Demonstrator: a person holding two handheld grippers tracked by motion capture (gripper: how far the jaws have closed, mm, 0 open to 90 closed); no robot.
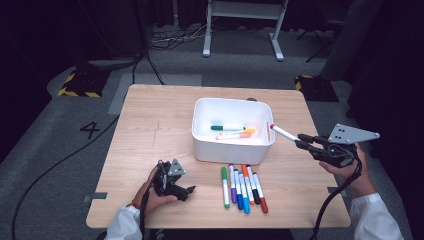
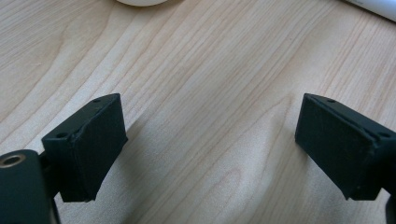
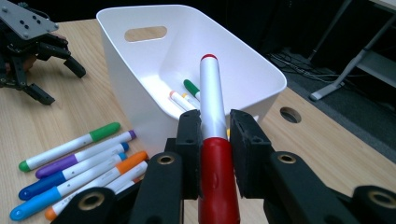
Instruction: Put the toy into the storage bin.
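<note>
From the high view, the right gripper (image 1: 297, 140) is up off the table (image 1: 150, 135) just to the right of the white bin (image 1: 232, 150), clamped on a red marker (image 1: 282, 133) whose tip pokes toward the bin's right rim. The left gripper (image 1: 189, 192) sits low at the near left of the table with its jaws apart and nothing in them. A row of loose markers (image 1: 243, 187) lies just in front of the bin, and a few more markers are inside the bin.

In the left gripper view it's just bare wood grain between two widely spread pads, with the table under them.

In the right gripper view the jaws are pinched tight around the red marker (image 3: 213, 140), right where the white barrel meets the red cap, and it points up over the bin's (image 3: 140, 93) near corner. The loose markers (image 3: 79, 163) lie on the table at lower left, and the left gripper (image 3: 28, 51) rests farther off at the top left.
</note>
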